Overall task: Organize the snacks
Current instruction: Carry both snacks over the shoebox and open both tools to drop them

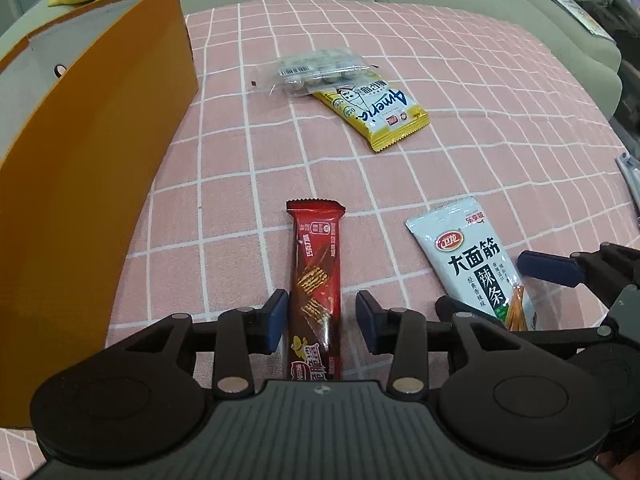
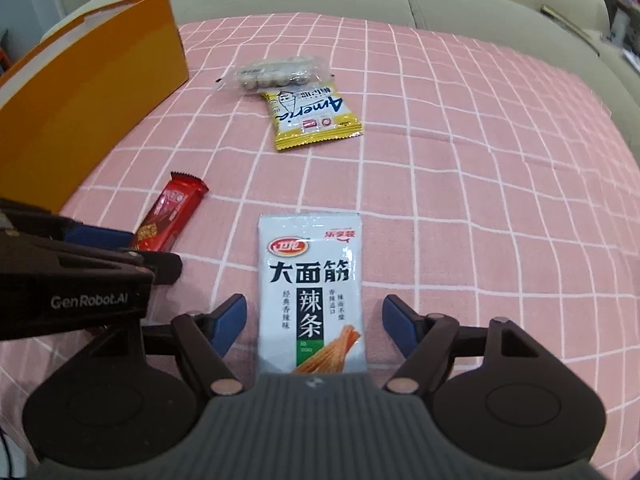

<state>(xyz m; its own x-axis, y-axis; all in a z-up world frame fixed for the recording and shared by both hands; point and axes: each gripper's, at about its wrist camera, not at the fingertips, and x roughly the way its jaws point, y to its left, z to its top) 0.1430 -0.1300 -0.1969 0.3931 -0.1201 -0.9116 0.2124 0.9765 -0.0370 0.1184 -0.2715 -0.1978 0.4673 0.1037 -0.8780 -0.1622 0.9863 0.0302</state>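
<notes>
Left gripper (image 1: 322, 318): jaws apart, straddling glossy red chocolate wafer bar (image 1: 316, 280); left pad looks touching or nearly so, right pad clear.
Right gripper (image 2: 314, 322): jaws apart around flat white spicy-strip pouch (image 2: 310, 292), not clamped.
Risk: slick film may slide on pink grid cloth (image 2: 480, 200) as jaws close; crowding grippers may collide.
Farther: yellow foil packet (image 1: 374, 114) partly covered by clear bag of round pieces (image 1: 316, 70).
Hidden: orange cardboard box (image 1: 100, 160) interior; both wrappers' near ends.

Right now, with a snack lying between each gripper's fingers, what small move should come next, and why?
Probably close both grippers. The left gripper straddles the red wafer bar and the right gripper straddles the white spicy-strip packet, both open, with gaps beside the pads. Both snacks lie flat on the pink cloth, outside the orange box.
</notes>
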